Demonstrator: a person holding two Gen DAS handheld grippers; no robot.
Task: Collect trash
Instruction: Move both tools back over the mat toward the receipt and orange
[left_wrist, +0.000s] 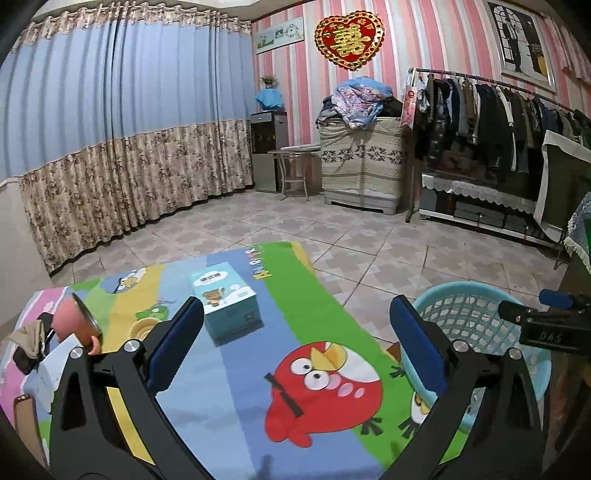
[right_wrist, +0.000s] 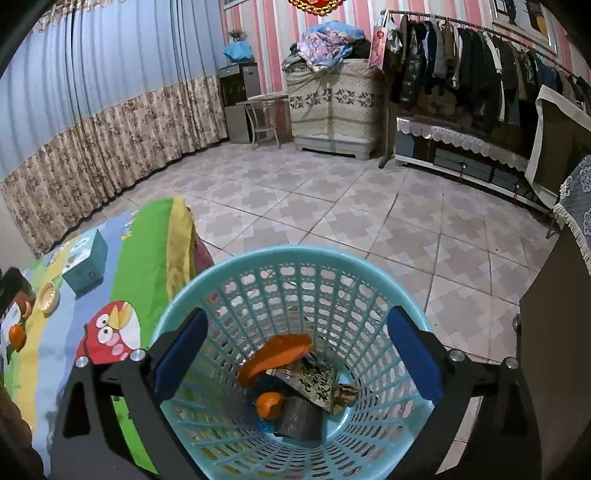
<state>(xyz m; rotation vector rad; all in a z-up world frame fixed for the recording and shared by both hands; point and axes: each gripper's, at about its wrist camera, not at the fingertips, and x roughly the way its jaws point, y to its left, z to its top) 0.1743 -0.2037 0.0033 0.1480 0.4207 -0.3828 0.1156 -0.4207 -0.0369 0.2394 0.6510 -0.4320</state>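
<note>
My right gripper (right_wrist: 299, 321) hangs open over a turquoise mesh basket (right_wrist: 295, 254), with nothing between its fingers. Inside the basket lie a long orange peel (right_wrist: 275, 356), a smaller orange piece (right_wrist: 269, 404), a printed wrapper (right_wrist: 314, 380) and a crumpled brown scrap (right_wrist: 345, 395). My left gripper (left_wrist: 297, 306) is open and empty above the cartoon-bird cover (left_wrist: 258, 406). On the cover's left part sit another orange piece (right_wrist: 17, 338) and a yellow lid (right_wrist: 48, 297). In the left wrist view the basket (left_wrist: 476, 295) is at the right, with the right gripper (left_wrist: 532, 304) over it.
A teal tissue box (left_wrist: 227, 299) stands on the cover ahead of the left gripper. A pink round object (left_wrist: 72, 317), a cloth (left_wrist: 31, 336) and white items crowd the cover's left end. Tiled floor (right_wrist: 332, 206) lies beyond; a dark cabinet (right_wrist: 554, 332) stands close on the right.
</note>
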